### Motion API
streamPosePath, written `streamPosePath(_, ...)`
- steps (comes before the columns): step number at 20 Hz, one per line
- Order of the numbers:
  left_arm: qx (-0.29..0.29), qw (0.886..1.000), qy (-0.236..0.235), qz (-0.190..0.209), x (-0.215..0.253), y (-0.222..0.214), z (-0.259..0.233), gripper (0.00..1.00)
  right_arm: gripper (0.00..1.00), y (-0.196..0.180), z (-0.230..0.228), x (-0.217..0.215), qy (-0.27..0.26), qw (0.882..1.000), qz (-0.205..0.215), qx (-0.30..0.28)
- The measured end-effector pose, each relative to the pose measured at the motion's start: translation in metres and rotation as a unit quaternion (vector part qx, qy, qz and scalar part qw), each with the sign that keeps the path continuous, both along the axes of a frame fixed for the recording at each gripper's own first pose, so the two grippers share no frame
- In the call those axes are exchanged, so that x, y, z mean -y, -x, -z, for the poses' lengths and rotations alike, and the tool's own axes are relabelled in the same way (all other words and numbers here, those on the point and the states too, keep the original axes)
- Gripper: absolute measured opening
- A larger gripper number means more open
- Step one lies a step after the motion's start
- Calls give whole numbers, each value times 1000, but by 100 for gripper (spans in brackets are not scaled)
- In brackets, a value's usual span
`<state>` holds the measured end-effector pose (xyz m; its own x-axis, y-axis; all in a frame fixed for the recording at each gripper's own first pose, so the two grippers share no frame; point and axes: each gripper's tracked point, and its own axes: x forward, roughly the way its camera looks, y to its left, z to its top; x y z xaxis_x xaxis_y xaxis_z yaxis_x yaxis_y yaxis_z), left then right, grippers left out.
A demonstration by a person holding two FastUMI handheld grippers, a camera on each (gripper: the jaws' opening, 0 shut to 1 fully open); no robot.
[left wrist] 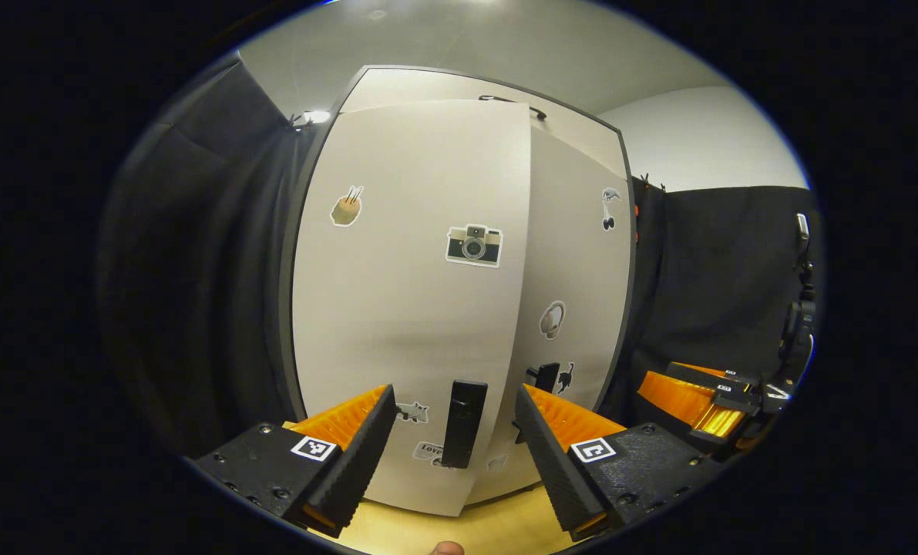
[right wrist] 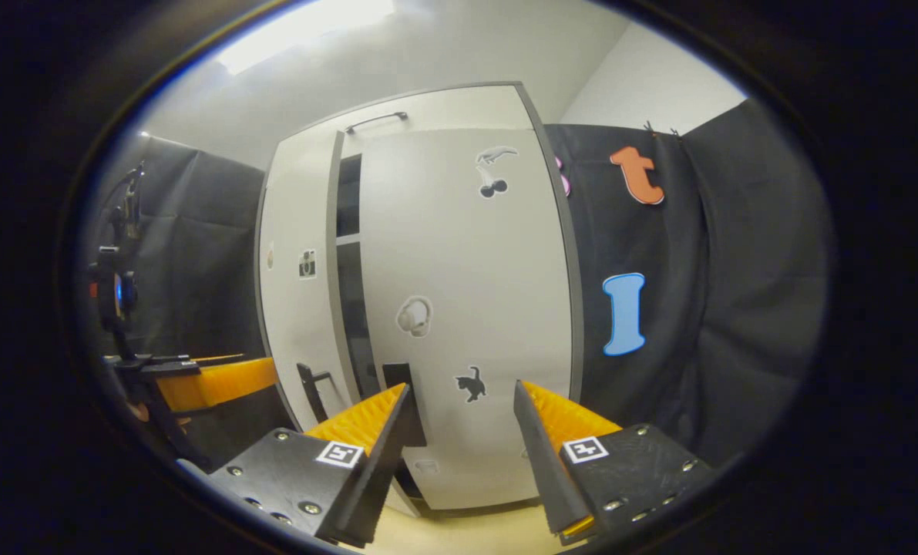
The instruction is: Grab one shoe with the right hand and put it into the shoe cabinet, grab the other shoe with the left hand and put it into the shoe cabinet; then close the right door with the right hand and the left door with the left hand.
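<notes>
The tall pale grey shoe cabinet with dark edging [right wrist: 466,308] is taken as the landmark. Its right door [right wrist: 466,254], marked with small stickers, appears shut or nearly so, while its left door [left wrist: 412,293] stands slightly ajar, a dark gap with a shelf edge being seen between the two doors. No shoes are seen outside the cabinet, so the door-closing step is judged to be in hand. The black bar handle [left wrist: 462,424] of the left door is framed just ahead of the left gripper [left wrist: 455,432], whose jaws are spread apart and empty. The right gripper [right wrist: 459,432] is likewise held open before the right door. A push on the left door is called for next.
</notes>
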<state>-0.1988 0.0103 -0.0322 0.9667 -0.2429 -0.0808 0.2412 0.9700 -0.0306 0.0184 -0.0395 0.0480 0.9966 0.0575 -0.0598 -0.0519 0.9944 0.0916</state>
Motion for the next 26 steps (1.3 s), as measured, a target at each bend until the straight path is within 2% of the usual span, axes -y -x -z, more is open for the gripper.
streamPosePath(4, -4, 1000, -6, -10, -6, 4, 4, 89, 75, 0, 0, -4, -4, 1000, -2, 0)
streamPosePath(5, -6, 1000, -5, -10, -5, 4, 5, 95, 75, 1, 1, -6, -3, 1000, -3, -1)
streamPosePath(6, -9, 1000, -4, -10, -5, 5, 5, 90, 75, 2, 2, -7, -2, 1000, -4, -2)
streamPosePath(7, -11, 1000, -3, -11, -5, 4, 7, 95, 75, 2, 2, -8, -1, 1000, -5, -3)
streamPosePath(9, -12, 1000, -3, -13, -7, 5, 6, 95, 75, 0, 2, -9, -1, 1000, -7, -4)
streamPosePath(10, -13, 1000, -4, -14, -7, 6, 6, 90, 75, -2, 3, -9, -2, 1000, -8, -5)
streamPosePath(11, -12, 1000, -3, -15, -7, 6, 6, 90, 75, -1, 2, -9, -2, 1000, -8, -5)
streamPosePath(12, -12, 1000, -3, -15, -8, 6, 5, 95, 75, -1, 2, -9, -2, 1000, -8, -5)
streamPosePath(13, -12, 1000, -3, -16, -8, 7, 5, 90, 75, -1, 2, -10, -2, 1000, -7, -5)
streamPosePath(17, -15, 1000, -3, -17, -7, 8, 6, 90, 75, 0, 3, -10, -4, 1000, -8, -8)
streamPosePath(18, -15, 1000, -3, -18, -8, 8, 6, 95, 75, -1, 3, -10, -4, 1000, -8, -8)
streamPosePath(19, -16, 1000, -4, -18, -9, 9, 7, 90, 75, -1, 4, -10, -4, 1000, -8, -9)
streamPosePath(21, -17, 1000, -4, -19, -9, 8, 7, 90, 75, -2, 3, -10, -3, 1000, -8, -10)
streamPosePath(22, -18, 1000, -4, -19, -9, 7, 7, 95, 75, -1, 4, -10, -3, 1000, -8, -11)
streamPosePath(25, -19, 1000, -5, -18, -8, 8, 8, 95, 75, -3, 6, -10, -3, 1000, -8, -14)
streamPosePath(26, -19, 1000, -6, -18, -9, 7, 8, 90, 75, -3, 6, -9, -3, 1000, -8, -15)
